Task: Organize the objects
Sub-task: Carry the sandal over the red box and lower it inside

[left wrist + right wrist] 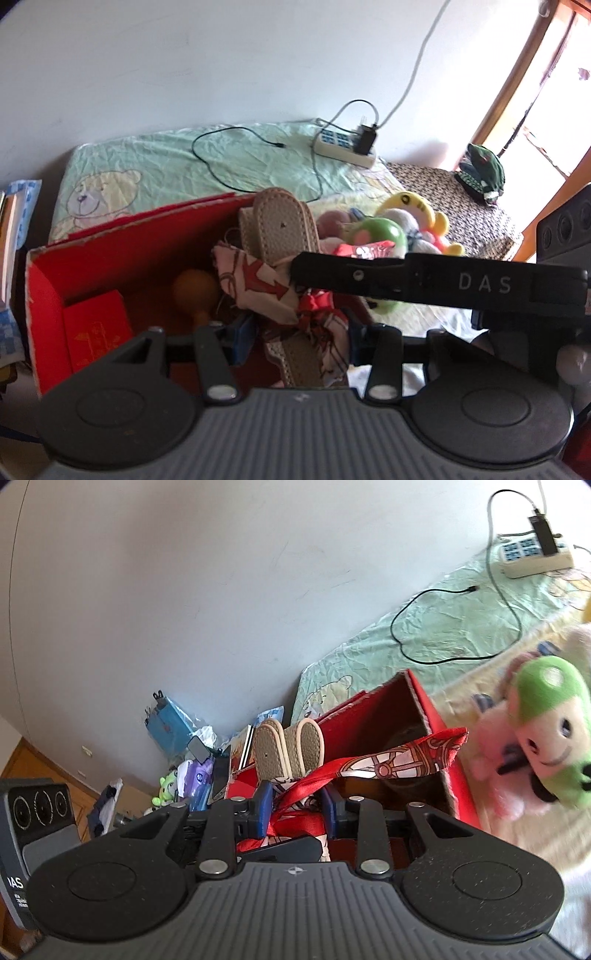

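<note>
My left gripper (293, 341) holds its blue pads partly closed on a pair of beige woven-sole sandals (280, 229) wrapped in a red-and-cream patterned scarf (266, 284), over the open red cardboard box (48, 280). My right gripper (295, 806) pinches the same scarf (391, 766). At 2 o'clock lies a green-capped plush doll (550, 723) on the bed.

Beige sandals (280, 229), patterned scarf (266, 284), red box (48, 291)
</note>
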A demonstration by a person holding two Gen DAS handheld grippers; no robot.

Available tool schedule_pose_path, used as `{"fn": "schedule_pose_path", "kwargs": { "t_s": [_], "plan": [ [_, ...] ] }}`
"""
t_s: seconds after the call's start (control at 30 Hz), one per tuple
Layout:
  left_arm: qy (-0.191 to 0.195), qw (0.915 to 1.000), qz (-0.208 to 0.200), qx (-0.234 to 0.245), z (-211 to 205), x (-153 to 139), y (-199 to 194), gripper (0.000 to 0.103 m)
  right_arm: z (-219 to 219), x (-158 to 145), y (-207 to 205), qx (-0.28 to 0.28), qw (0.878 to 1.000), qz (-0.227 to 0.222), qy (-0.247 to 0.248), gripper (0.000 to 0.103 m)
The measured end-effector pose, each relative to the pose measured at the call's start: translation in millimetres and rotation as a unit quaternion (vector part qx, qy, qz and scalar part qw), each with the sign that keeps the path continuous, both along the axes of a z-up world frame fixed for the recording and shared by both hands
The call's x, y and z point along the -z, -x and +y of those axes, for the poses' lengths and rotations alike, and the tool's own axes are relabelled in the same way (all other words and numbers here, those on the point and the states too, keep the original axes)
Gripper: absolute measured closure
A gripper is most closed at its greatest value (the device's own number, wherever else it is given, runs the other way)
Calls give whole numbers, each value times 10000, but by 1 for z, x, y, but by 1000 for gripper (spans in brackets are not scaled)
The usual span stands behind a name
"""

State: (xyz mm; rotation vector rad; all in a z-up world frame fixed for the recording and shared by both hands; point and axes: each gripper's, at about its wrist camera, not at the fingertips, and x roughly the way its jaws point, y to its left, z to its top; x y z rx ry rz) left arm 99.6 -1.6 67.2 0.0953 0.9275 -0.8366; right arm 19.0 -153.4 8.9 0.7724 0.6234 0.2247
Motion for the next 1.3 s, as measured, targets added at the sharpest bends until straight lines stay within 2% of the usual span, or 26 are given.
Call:
{"fn": "schedule_pose_path", "kwargs": {
  "t_s": [0.3, 0.43, 0.63, 0.9, 1.03, 1.1, 1.3],
  "plan": [
    [-307, 9981, 211, -500, 14, 24, -43, 58, 11, 18, -60, -637, 9973, 355, -69, 73],
    [-566, 9955, 351, -679, 16, 43, -57, 58, 21, 30, -81, -961, 9935, 617, 26, 73],
    [-872, 9896, 631, -949, 24, 71, -73, 58, 32, 53, -106, -1329, 9840, 1181, -116, 73],
    [-1289, 9823, 883, -1037, 18, 98, -88, 58, 39, 71, -126, -1609, 9702, 1808, -128, 73],
    [-1485, 9785, 938, -1078, 14, 106, -92, 58, 43, 71, -128, -1724, 9661, 1922, 31, 73],
    [-1491, 9776, 994, -1103, 14, 108, -92, 58, 48, 69, -127, -1754, 9653, 1923, 199, 73],
    [-1447, 9771, 1054, -1147, 15, 108, -91, 57, 46, 72, -128, -1668, 9642, 2054, 175, 74]
  ]
}}
